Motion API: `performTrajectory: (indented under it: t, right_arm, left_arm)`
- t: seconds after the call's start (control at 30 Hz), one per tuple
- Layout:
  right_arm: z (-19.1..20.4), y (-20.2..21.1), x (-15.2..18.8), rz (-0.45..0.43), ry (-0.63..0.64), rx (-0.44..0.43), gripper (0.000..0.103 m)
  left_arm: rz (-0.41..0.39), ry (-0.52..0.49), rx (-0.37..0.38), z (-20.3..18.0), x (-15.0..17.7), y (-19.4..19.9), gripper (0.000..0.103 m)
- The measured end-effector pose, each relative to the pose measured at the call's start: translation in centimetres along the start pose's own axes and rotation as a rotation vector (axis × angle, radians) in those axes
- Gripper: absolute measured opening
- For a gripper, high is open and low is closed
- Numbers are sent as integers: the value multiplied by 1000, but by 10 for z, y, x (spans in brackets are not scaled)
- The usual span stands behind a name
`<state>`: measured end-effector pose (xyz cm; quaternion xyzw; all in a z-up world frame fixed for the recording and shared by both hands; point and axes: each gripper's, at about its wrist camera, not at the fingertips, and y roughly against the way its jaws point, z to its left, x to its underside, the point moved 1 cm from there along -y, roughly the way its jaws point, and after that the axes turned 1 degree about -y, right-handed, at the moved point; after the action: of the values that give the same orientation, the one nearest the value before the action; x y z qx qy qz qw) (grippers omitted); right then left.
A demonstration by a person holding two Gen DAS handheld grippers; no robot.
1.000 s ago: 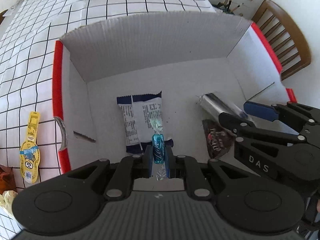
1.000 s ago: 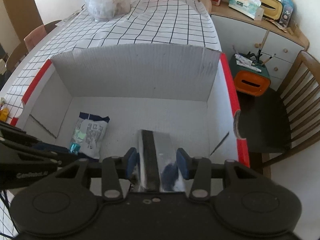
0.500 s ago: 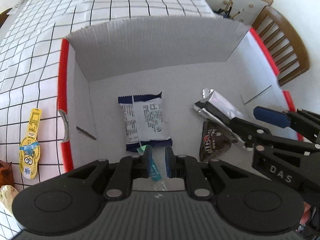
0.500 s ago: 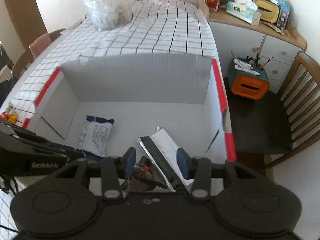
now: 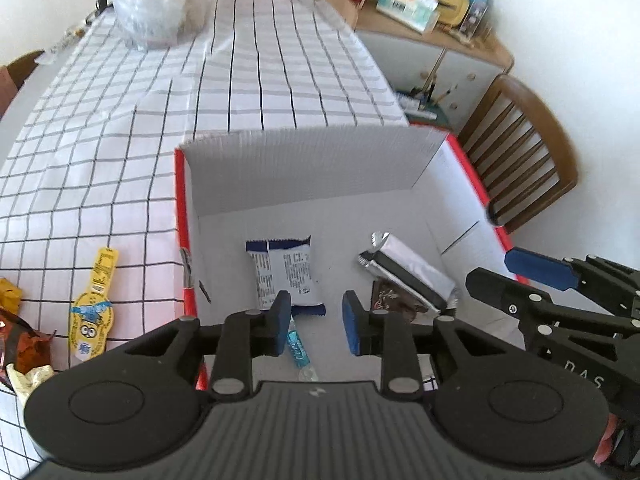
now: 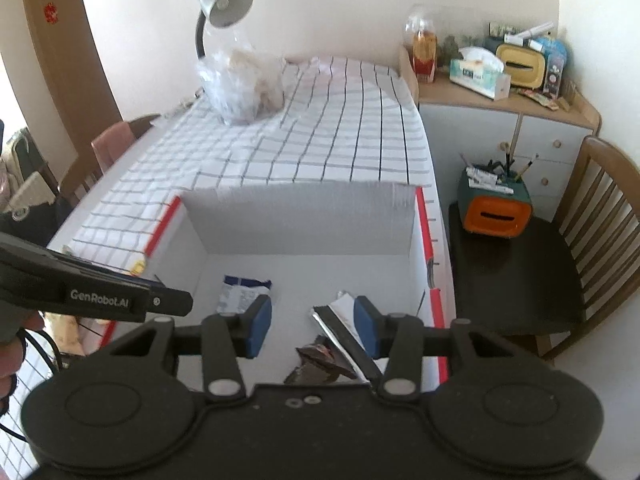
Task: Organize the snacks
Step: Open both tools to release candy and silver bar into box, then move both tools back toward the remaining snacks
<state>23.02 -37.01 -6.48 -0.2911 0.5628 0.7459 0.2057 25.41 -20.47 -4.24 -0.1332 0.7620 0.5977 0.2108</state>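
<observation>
Four snacks lie in the box [image 5: 304, 168]; the blue candy [image 5: 297, 345] rests just below the left hand-held gripper [image 5: 316, 322]. Both it and the right hand-held gripper [image 6: 313, 326] are released and empty. Next step, as judged: fetch the yellow packet [image 5: 93, 307] from the table [image 5: 100, 160], left of the box.

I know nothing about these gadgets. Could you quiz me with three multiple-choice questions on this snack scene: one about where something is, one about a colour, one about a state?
1. Where is the yellow cartoon packet?
A. inside the box
B. on the checked tablecloth left of the box
C. on the chair

2. What colour trims the box?
A. red
B. green
C. purple

3. How is the left gripper?
A. shut on a candy
B. open, empty
C. out of view

Answers: 1 B, it lies outside the box wall. 2 A, red edges show. 3 B, its fingers stand apart above the blue candy.
</observation>
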Motion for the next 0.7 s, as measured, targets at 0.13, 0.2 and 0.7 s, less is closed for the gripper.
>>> performTrajectory:
  t: [0.13,0.2,0.7]
  right_arm:
    - [6,17,1,-34,-8,-12,48]
    - [9,25,2,-51,-9,-21,53]
    - [53,64,12,-129,28,-89,90]
  left_arm:
    - [-64,-14,7,-1,5,24,29]
    - [-90,-16,17,-1,9,36,37]
    - [-243,-9,8,32,51,103,67]
